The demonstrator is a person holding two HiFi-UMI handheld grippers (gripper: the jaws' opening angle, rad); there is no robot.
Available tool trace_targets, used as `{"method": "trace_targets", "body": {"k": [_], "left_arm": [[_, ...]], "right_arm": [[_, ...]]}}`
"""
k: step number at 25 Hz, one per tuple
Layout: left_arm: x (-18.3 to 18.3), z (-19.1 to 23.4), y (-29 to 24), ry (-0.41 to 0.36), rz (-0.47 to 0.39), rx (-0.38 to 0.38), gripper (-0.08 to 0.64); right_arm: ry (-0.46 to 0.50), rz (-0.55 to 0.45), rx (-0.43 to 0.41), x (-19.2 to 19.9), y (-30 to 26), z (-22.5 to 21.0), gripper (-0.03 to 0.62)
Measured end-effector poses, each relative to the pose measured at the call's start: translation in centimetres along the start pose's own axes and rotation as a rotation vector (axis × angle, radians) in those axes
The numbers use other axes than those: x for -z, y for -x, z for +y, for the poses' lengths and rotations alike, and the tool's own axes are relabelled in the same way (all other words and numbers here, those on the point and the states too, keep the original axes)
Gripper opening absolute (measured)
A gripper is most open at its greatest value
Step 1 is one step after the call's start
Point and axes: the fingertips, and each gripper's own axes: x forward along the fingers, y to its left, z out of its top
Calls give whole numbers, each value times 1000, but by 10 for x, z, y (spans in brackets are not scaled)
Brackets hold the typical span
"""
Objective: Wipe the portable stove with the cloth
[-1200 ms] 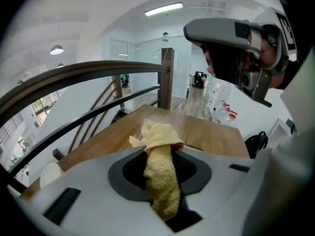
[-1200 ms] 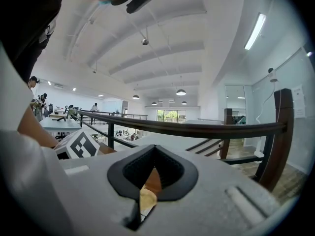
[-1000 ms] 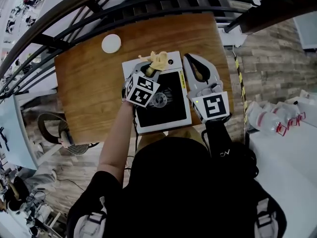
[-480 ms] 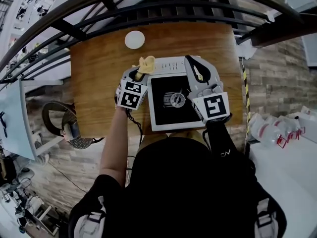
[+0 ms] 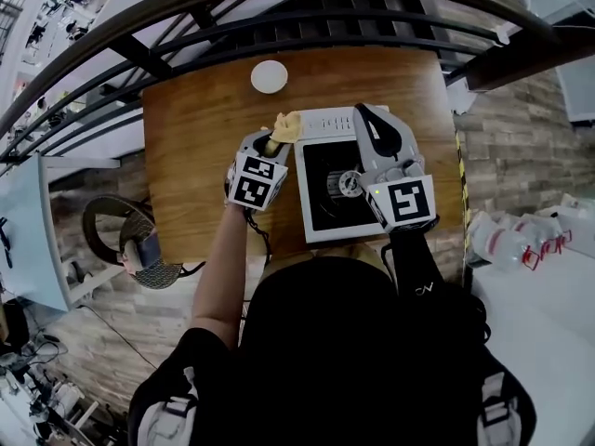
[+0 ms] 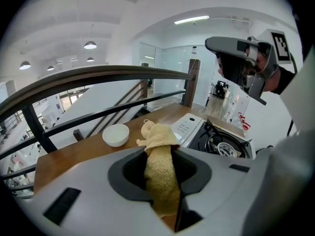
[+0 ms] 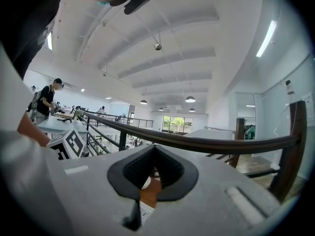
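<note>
The portable stove (image 5: 321, 207), white with a black top and a round burner (image 5: 350, 185), sits on the wooden table (image 5: 204, 165). My left gripper (image 5: 276, 137) is just left of the stove's back-left corner, shut on the yellow cloth (image 5: 286, 125). In the left gripper view the cloth (image 6: 158, 136) hangs bunched between the jaws of the left gripper (image 6: 162, 154), with the stove (image 6: 194, 127) ahead on the right. My right gripper (image 5: 365, 114) hovers over the stove's right side, and the right gripper view shows the right gripper (image 7: 154, 154) shut and holding nothing.
A small white bowl (image 5: 269, 76) stands at the table's back edge, also in the left gripper view as the bowl (image 6: 116, 134). A dark curved railing (image 5: 279, 17) runs behind the table. The right gripper (image 6: 241, 65) shows high in the left gripper view.
My left gripper has carried the cloth from above the stove's back edge to the stove's left side. The right gripper now overlaps the stove's right side instead of standing beside it.
</note>
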Motion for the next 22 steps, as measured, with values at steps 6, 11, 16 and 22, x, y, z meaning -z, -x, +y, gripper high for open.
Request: {"method": "trace_targets", "body": {"k": [6, 11, 16, 22], "left_arm": [[2, -6, 13, -31, -32, 57, 91], [-18, -33, 2, -48, -29, 108, 91], [-59, -101, -16, -70, -45, 206, 91], [-96, -221, -48, -226, -62, 351, 91]], "right_arm": [[-10, 66, 119, 18, 29, 8, 3], [-66, 121, 214, 41, 67, -2, 3], [-107, 106, 252, 41, 91, -35, 4], [-106, 101, 245, 44, 129, -71, 3]]}}
